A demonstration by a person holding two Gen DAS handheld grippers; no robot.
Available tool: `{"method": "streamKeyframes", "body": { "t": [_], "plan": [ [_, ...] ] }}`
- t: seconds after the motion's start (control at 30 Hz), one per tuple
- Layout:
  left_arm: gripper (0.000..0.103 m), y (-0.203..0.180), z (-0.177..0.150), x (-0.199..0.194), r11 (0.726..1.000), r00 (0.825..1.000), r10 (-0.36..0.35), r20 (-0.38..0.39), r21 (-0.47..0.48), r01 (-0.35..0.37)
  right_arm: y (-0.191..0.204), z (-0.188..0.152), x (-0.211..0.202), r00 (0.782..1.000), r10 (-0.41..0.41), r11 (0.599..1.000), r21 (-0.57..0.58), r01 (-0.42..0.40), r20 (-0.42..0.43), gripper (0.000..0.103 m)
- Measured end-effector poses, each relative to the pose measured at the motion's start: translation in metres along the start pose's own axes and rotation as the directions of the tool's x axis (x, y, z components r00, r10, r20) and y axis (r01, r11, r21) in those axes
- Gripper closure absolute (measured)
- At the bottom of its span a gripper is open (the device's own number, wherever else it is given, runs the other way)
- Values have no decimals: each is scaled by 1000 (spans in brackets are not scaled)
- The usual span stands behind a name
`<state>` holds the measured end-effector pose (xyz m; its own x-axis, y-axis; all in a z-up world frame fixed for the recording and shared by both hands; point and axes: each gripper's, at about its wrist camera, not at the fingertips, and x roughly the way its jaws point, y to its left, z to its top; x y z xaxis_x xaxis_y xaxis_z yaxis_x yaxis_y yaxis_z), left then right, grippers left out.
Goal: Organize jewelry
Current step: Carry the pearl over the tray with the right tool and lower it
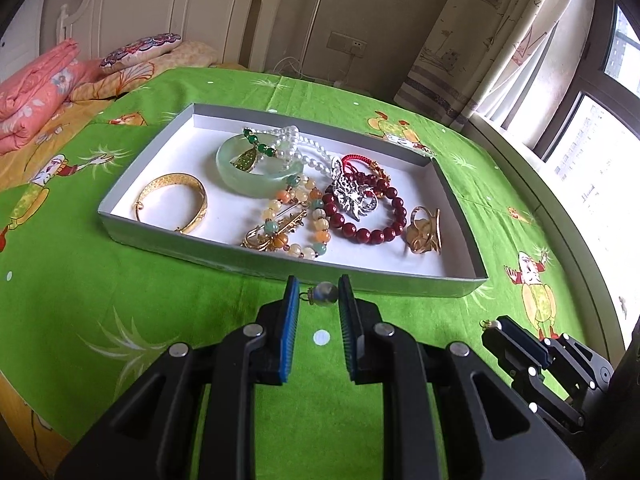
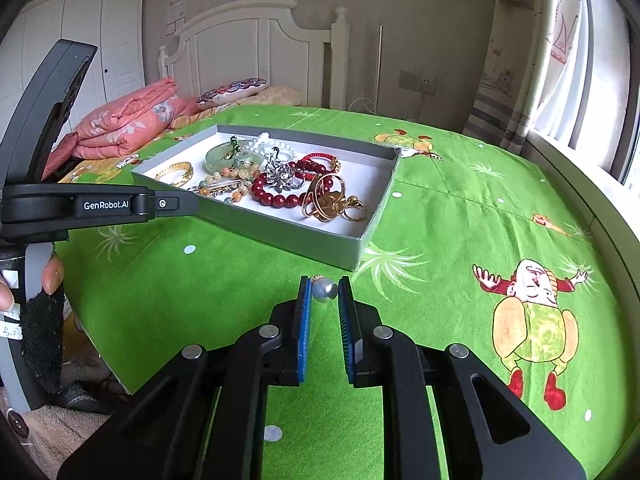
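Observation:
My left gripper (image 1: pixel 319 293) is shut on a small grey pearl earring (image 1: pixel 326 294) with a gold cap, held just in front of the tray's near wall. My right gripper (image 2: pixel 325 285) is shut on a matching pearl earring (image 2: pixel 325 290), over the green cover near the tray's near corner. The grey tray (image 1: pixel 240 258) with a white floor holds a gold bangle (image 1: pixel 176 200), a jade bangle (image 1: pixel 240 168), a pearl necklace (image 1: pixel 296 148), a red bead bracelet (image 1: pixel 384 224), a silver brooch (image 1: pixel 354 196) and gold rings (image 1: pixel 424 232). In the left wrist view the right gripper (image 1: pixel 496 326) shows at lower right.
A green cartoon-print cover (image 1: pixel 120 300) lies over the bed. Folded pink bedding (image 1: pixel 36 92) and a pillow (image 1: pixel 140 50) lie at the back left by the white headboard. A curtain and window (image 1: pixel 580 120) are on the right. A hand (image 2: pixel 48 276) holds the left gripper's handle.

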<state>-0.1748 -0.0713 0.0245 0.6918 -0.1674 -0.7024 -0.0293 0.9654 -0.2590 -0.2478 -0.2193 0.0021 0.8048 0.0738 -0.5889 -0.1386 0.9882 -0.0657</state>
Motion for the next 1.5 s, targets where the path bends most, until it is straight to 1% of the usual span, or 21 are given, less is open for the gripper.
{"method": "streamKeyframes", "body": {
  "t": [0.17, 0.37, 0.43, 0.63, 0.83, 0.9, 1.27, 1.5],
  "plan": [
    [84, 10, 8, -3, 999, 1000, -6, 18, -31, 7, 5, 9, 1, 1000, -19, 1000, -18, 19, 13, 87],
    [84, 25, 20, -8, 999, 999, 11, 53, -50, -9, 18, 27, 6, 999, -34, 998, -52, 36, 34, 87],
    [84, 29, 24, -7, 999, 998, 13, 58, -40, -10, 24, 34, 8, 998, -38, 997, -65, 41, 43, 87],
    [84, 34, 32, -1, 998, 995, 59, 74, 16, -60, 39, 53, 16, 997, -43, 994, -97, 49, 61, 87],
    [84, 37, 41, 8, 991, 990, 92, 104, 92, -101, 51, 68, 28, 997, -52, 991, -123, 59, 63, 87],
    [84, 40, 45, 12, 988, 989, 101, 109, 104, -113, 55, 73, 33, 997, -55, 990, -128, 62, 63, 87],
    [84, 54, 68, 30, 978, 990, 97, 106, 174, -115, 68, 97, 63, 997, -55, 993, -106, 60, 50, 87],
    [84, 54, 77, 39, 976, 990, 96, 101, 186, -114, 72, 104, 76, 998, -57, 993, -103, 60, 36, 87]
  ]
}}
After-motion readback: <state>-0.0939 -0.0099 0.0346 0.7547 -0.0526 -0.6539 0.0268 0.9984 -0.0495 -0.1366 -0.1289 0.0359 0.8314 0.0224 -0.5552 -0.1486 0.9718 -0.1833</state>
